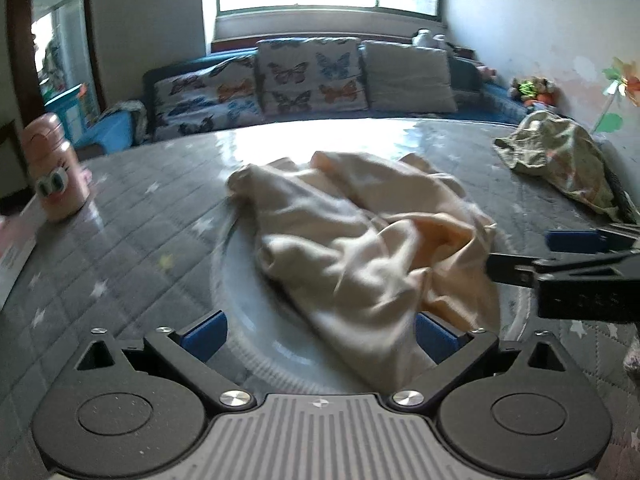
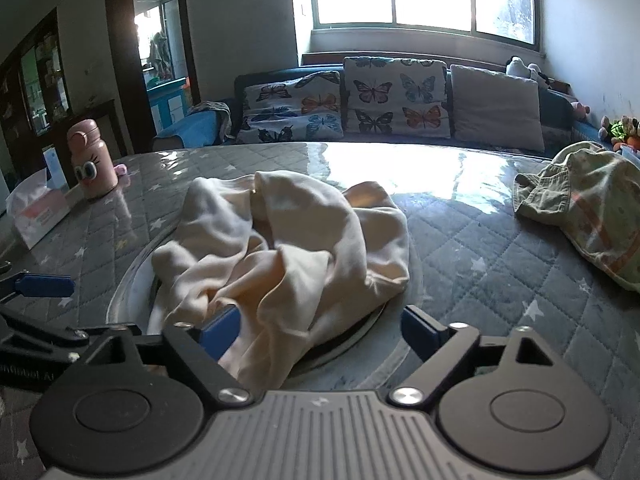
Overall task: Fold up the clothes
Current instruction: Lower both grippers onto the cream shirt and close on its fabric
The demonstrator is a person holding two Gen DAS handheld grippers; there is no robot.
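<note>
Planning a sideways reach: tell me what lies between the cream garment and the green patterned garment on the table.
Nothing: in the right wrist view only bare quilted star-print table cover separates the cream garment from the green patterned garment. The left wrist view agrees.

garment mid-table | bottle left | second garment right

Your left gripper is level and low, jaws spread wide, blue pads well apart. Your right gripper is the same: jaws wide, blue pads apart, nothing clamped. Both point the same way, side by side, each visible at the edge of the other's wrist view.
</note>
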